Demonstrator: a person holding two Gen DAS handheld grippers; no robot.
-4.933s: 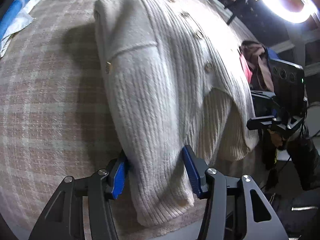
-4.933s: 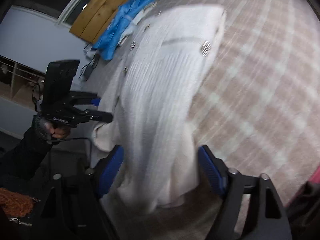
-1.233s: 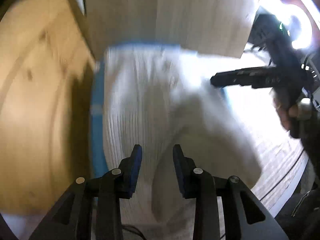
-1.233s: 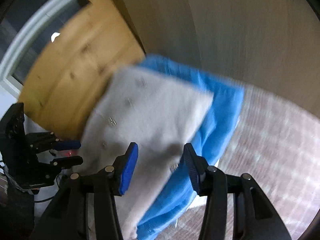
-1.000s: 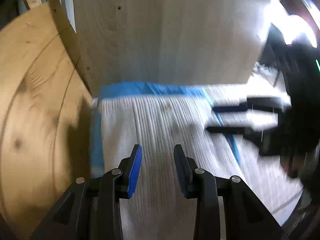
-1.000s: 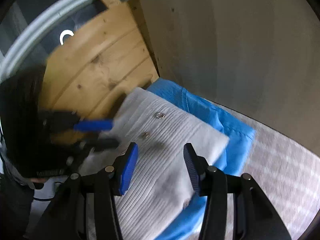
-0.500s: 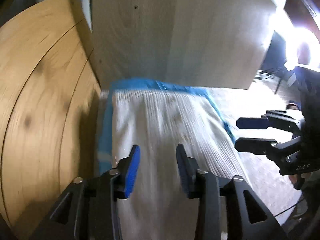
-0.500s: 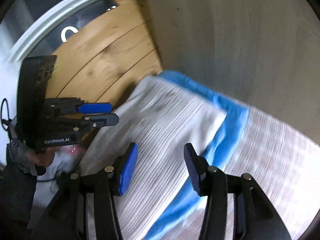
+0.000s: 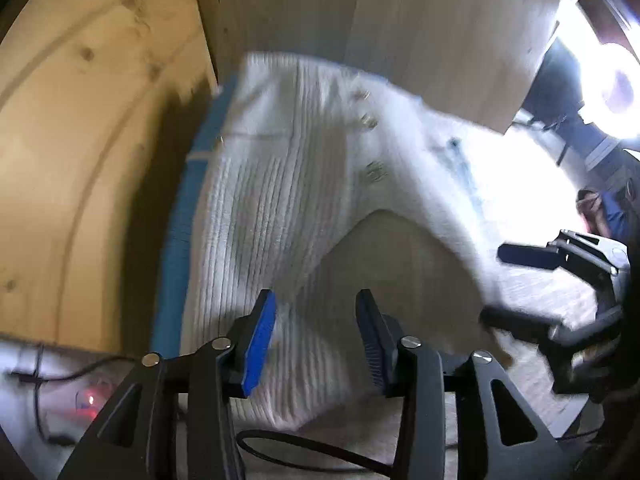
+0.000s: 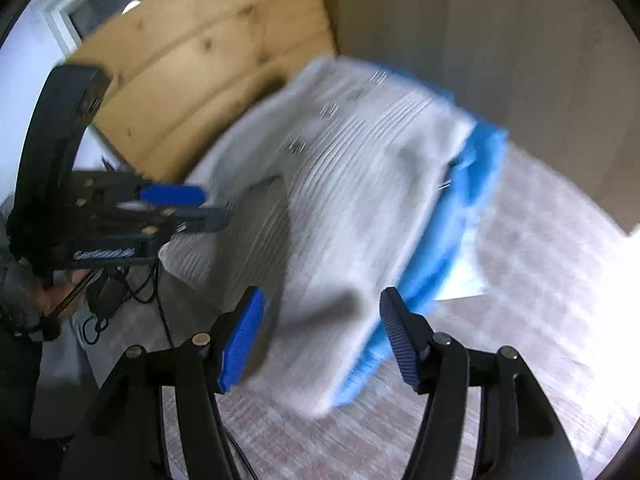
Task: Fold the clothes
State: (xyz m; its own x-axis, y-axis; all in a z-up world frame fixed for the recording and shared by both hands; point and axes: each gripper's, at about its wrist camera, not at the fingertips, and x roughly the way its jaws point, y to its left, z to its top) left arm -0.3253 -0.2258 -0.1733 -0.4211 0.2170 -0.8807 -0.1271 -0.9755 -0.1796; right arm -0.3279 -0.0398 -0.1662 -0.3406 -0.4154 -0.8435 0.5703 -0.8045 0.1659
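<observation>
The folded cream ribbed-knit cardigan [image 9: 304,208] lies on a folded blue garment [image 10: 452,216], just ahead of both grippers. The left gripper [image 9: 316,336] and right gripper [image 10: 320,336] have just been opening, empty. This garment looks finished.

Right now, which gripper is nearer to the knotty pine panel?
Left. The left gripper is at the white cardigan's side toward the pine panel; the right gripper is across the cardigan, farther away. Both have just been opening their jaws, with nothing pinched between.
</observation>
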